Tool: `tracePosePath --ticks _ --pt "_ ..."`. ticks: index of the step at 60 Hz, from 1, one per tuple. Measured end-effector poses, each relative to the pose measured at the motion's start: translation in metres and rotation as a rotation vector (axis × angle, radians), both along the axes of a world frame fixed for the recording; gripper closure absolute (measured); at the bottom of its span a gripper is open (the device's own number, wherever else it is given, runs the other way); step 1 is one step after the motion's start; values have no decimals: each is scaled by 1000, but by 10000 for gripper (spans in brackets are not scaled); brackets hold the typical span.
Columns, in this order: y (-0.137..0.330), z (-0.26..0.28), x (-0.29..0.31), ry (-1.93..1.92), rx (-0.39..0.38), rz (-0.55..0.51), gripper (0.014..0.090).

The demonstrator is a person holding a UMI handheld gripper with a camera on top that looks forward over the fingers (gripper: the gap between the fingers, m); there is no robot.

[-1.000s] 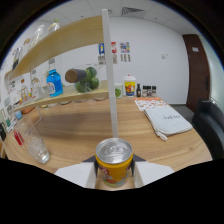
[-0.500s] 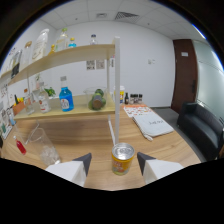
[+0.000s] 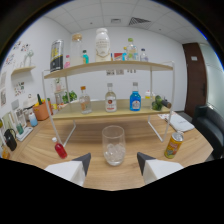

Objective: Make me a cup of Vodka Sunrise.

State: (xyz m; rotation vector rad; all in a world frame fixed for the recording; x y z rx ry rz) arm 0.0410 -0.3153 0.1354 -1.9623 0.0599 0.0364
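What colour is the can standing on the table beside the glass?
The can is yellow-orange with a silver top, seen in the gripper view, its only showing.

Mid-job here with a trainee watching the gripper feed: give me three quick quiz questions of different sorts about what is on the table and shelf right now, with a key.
1. True or false: the gripper is shut on the glass.
2. What lies in the bottom of the glass?
A. ice
B. a lemon slice
C. a straw
3. Fill in: on the lower shelf, the blue bottle stands to the right of the ______ bottle.

Key
1. False: the fingers are open, and the glass stands on the table just ahead of them.
2. A
3. clear

Off to the right, the yellow can stands on the table.
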Motion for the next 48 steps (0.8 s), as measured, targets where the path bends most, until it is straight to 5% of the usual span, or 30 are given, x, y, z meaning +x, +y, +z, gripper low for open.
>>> tracePosePath --ticks 5,6,16,30,48 --pt "20 18 -25 1 34 26 221" --pt "25 23 -29 1 42 30 179" --pt "84 65 -72 0 124 80 178" --pt "167 72 -92 -36 110 81 232" --pt "206 46 -99 -86 12 81 620"
